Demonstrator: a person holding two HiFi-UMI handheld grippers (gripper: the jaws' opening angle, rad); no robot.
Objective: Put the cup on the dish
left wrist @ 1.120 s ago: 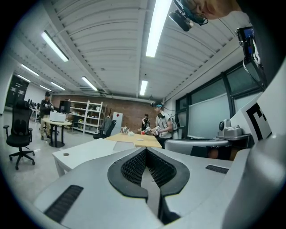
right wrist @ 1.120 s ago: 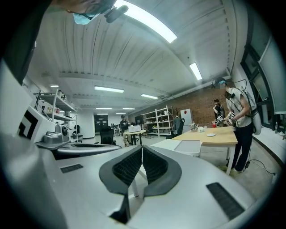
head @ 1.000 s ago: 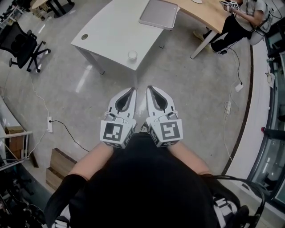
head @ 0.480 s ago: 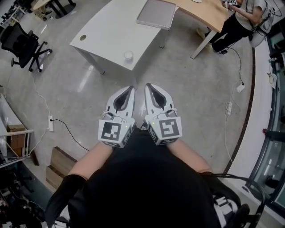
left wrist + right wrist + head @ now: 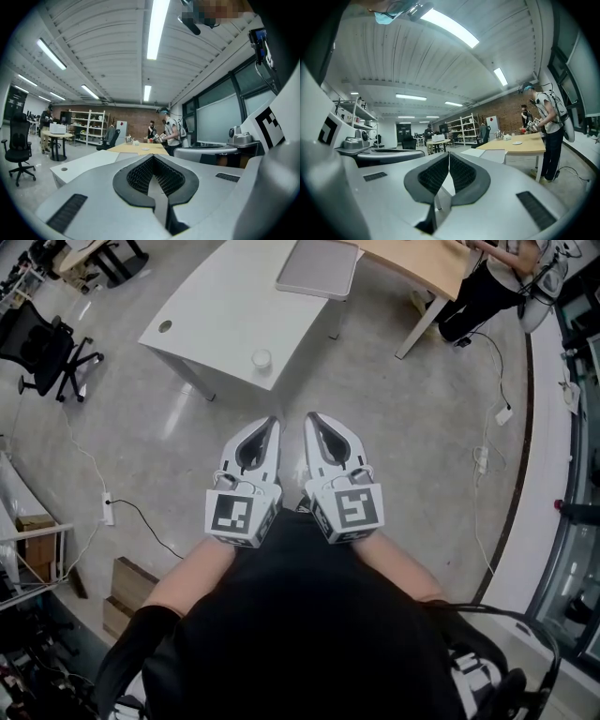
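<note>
The white cup (image 5: 262,359) stands by the white table's (image 5: 211,315) near edge, well apart from the gray tray (image 5: 317,268) at its far edge. The left gripper (image 5: 271,424) and right gripper (image 5: 313,419), jaws closed and empty, hover side by side above the floor (image 5: 422,427).

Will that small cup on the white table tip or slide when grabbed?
The cup looks small and open-topped, so probably light and easily nudged over. It stands near the edge of the white table, so a push might send it off. Material is too small to judge.
</note>
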